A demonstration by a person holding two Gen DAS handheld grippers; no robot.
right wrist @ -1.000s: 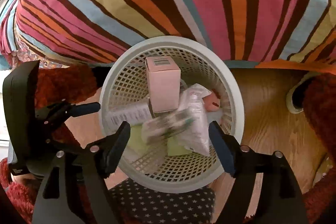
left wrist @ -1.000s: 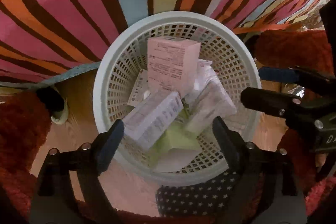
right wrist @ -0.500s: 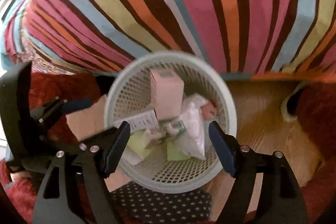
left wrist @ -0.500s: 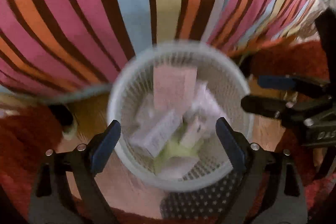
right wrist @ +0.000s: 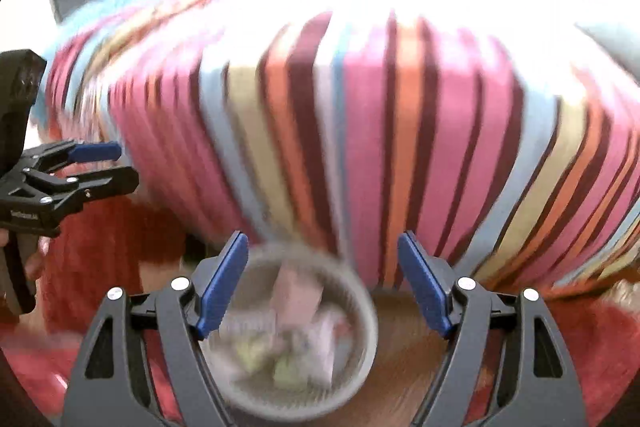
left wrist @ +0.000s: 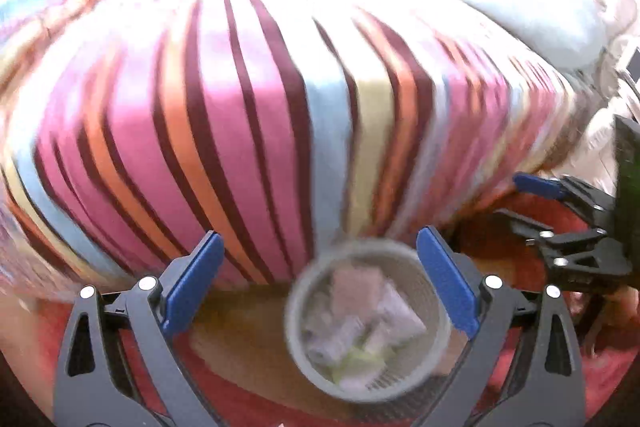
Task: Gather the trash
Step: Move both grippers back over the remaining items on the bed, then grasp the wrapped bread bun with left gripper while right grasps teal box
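Your right hand-held gripper [right wrist: 322, 283] has its blue-padded jaws standing apart with nothing between them, pointing down at the white mesh basket [right wrist: 362, 343]. The basket sits on the wooden floor [right wrist: 404, 351], right against the striped bedspread [right wrist: 360, 131]. Inside: a pink box [right wrist: 296, 297], pale wrappers and greenish scraps, all motion-blurred. The left hand-held gripper [right wrist: 118, 165] shows at your left edge, jaws parted and empty, over the red rug [right wrist: 108, 243].
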